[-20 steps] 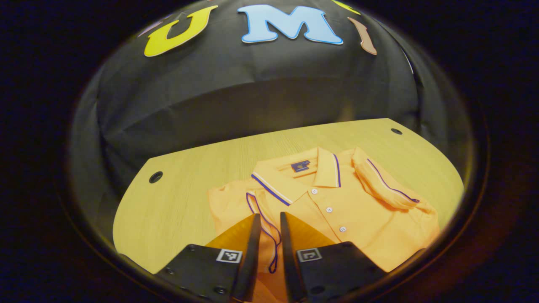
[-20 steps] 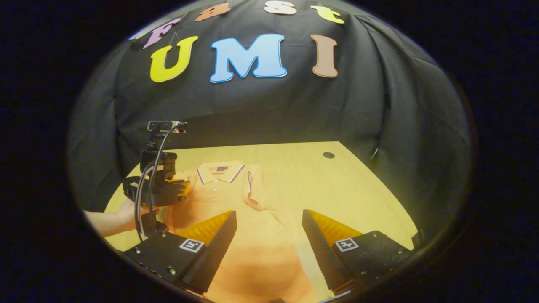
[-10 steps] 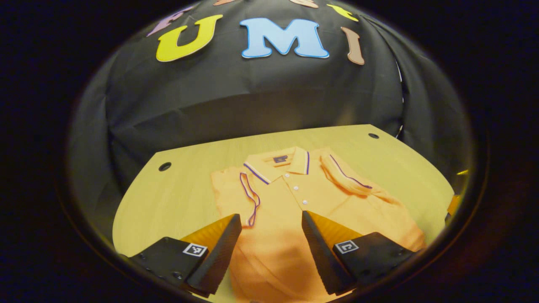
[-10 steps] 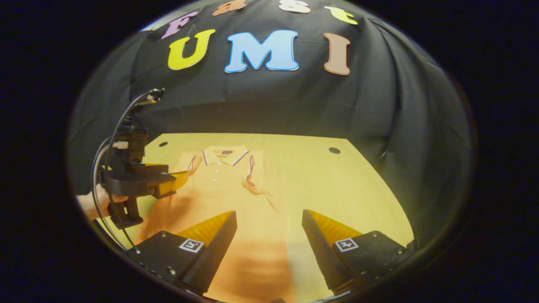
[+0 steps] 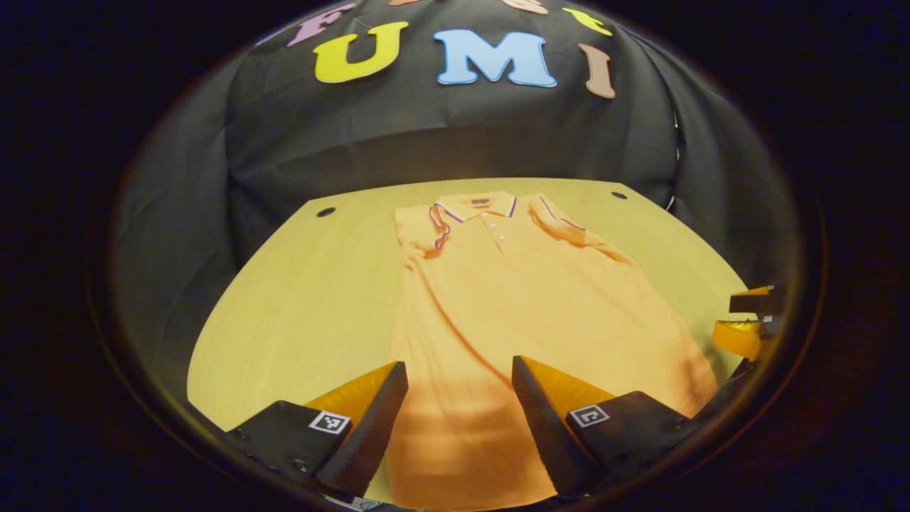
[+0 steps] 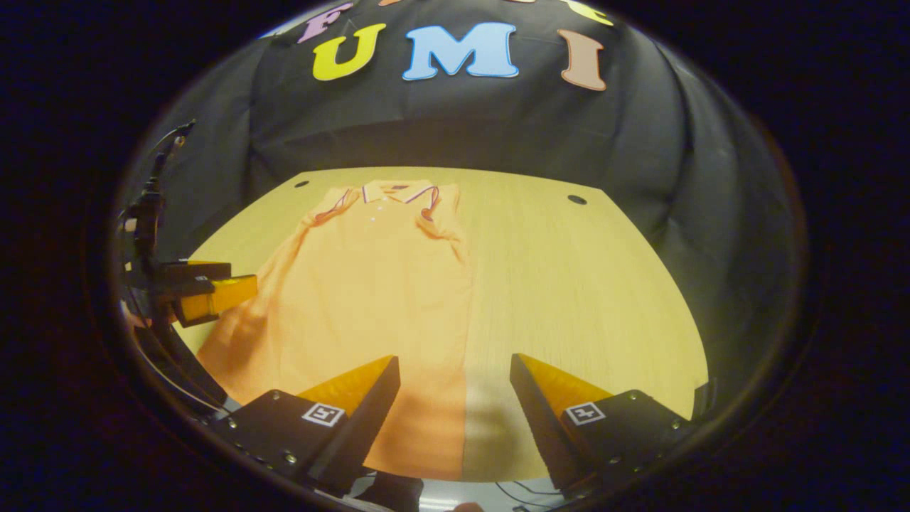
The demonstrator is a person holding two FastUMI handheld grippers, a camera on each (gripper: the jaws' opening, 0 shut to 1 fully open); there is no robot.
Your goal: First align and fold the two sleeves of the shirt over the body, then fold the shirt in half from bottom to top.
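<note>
Orange polo shirt (image 5: 526,299) lies flat on the wooden table (image 5: 298,299), collar (image 5: 475,206) at the far end, hem near me. Both sleeves, left sleeve (image 5: 421,229) and right sleeve (image 5: 565,226), already sit folded over the body. I hold my left gripper (image 5: 458,412) and right gripper (image 6: 455,409) spread wide and empty above the hem. The bottom-to-top fold is left, I judge.
</note>
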